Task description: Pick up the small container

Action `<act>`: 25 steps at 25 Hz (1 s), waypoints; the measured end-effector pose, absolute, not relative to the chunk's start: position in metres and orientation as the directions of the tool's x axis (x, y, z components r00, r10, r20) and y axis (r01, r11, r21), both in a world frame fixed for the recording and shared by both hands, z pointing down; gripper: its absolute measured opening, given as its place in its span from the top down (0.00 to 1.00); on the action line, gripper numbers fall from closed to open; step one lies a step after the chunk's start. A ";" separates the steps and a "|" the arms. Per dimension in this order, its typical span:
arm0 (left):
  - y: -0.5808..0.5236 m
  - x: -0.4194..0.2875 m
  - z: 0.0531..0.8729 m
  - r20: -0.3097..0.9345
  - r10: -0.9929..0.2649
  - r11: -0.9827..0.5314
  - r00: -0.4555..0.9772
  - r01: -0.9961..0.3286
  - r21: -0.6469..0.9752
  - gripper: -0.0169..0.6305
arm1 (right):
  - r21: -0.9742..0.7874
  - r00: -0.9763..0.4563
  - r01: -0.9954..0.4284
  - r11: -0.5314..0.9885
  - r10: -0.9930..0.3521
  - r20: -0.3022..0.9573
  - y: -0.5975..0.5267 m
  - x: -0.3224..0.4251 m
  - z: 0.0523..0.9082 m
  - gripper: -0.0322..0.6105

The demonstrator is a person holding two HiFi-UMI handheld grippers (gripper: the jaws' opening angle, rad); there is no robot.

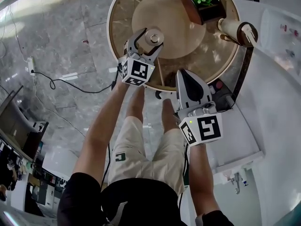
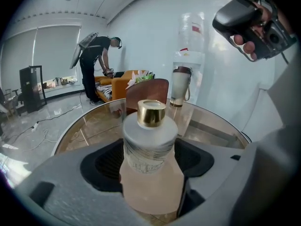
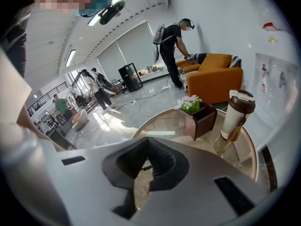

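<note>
The small container (image 2: 149, 145), a frosted bottle with a gold cap, stands upright on the round glass surface (image 1: 127, 13), near the edge closest to you. Your left hand-held gripper (image 1: 149, 40) has it between its jaws. They are spread wide, one on each side of the bottle's body, and the dark pads stand clear of it rather than pressing on it, so the bottle's weight is on the surface.

Your right hand-held gripper (image 1: 187, 76) hangs just off the surface's near rim, tilted downward. Its jaws are together with nothing between them.

Farther across the surface are a brown planter with white flowers (image 1: 204, 6) and, beside it, a pale tumbler with a dark lid (image 1: 235, 30). Behind them in the room, a person (image 2: 96, 65) bends over an orange sofa (image 3: 214, 81).
</note>
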State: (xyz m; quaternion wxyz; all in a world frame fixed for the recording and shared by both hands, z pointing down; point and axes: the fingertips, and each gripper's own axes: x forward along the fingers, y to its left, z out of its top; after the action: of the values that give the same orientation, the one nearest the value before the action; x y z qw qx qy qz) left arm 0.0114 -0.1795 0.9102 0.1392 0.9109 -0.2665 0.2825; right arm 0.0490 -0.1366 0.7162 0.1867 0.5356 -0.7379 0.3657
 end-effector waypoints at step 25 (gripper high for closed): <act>-0.184 0.018 0.908 0.605 -0.408 -0.821 0.684 -0.565 0.085 0.47 | -0.366 -0.348 -0.923 0.119 -0.661 0.664 -0.113 0.058 0.720 0.94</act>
State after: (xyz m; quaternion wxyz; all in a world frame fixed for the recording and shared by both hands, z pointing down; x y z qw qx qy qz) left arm 0.0177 -0.1845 0.9081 0.1332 0.9079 -0.2679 0.2937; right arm 0.0581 -0.1126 0.7196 0.1721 0.5442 -0.7279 0.3801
